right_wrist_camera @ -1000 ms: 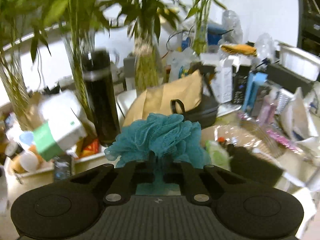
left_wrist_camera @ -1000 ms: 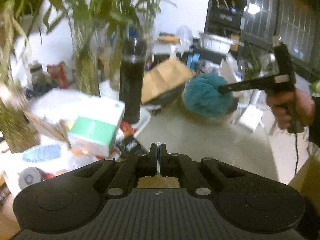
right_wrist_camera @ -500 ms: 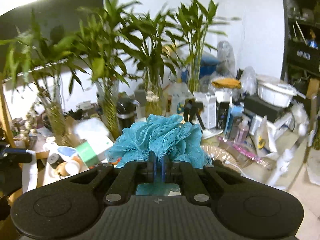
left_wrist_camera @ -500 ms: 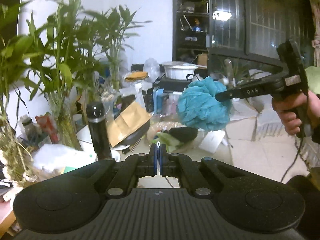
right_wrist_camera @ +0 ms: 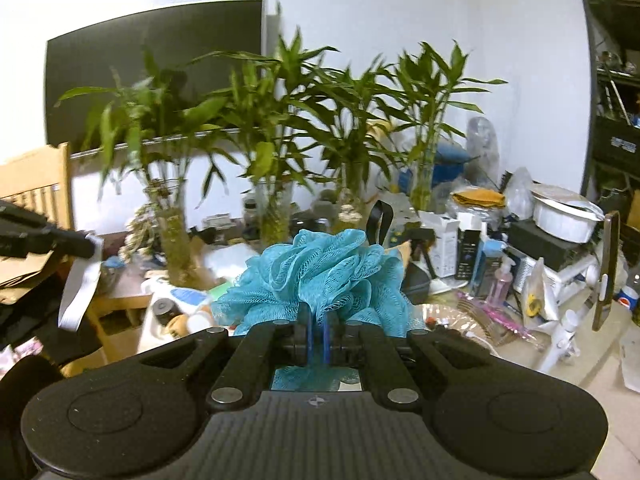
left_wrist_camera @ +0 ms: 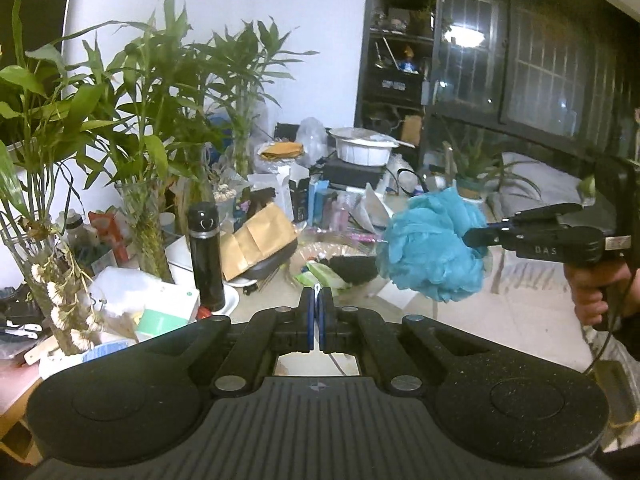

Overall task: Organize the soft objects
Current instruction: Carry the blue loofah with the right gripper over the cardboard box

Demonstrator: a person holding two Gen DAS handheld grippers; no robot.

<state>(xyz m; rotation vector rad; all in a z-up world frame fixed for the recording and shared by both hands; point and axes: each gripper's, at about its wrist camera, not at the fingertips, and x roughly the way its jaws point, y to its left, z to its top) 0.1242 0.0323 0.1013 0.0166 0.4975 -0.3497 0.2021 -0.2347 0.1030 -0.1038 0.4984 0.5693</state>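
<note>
My right gripper point(right_wrist_camera: 316, 312) is shut on a teal mesh bath pouf point(right_wrist_camera: 320, 276) and holds it in the air, well above the cluttered table. In the left wrist view the same pouf point(left_wrist_camera: 434, 254) hangs at the right, pinched by the right gripper point(left_wrist_camera: 474, 236). My left gripper point(left_wrist_camera: 316, 300) is shut, with a thin white strip point(left_wrist_camera: 317, 289) pinched between its blue pads. From the right wrist view the left gripper point(right_wrist_camera: 90, 246) shows at the far left with a white strip point(right_wrist_camera: 78, 296) hanging from it.
The table holds bamboo plants in glass vases point(left_wrist_camera: 144, 240), a black flask point(left_wrist_camera: 206, 256), a brown paper bag point(left_wrist_camera: 258, 238), a tissue box point(left_wrist_camera: 164, 314), boxes, bottles and a white bowl point(left_wrist_camera: 364, 148). A wooden chair point(right_wrist_camera: 36, 188) stands at the left.
Both grippers have risen and pulled back from the table. The pouf went up with the right gripper. The flask and tissue box now look farther away and lower.
</note>
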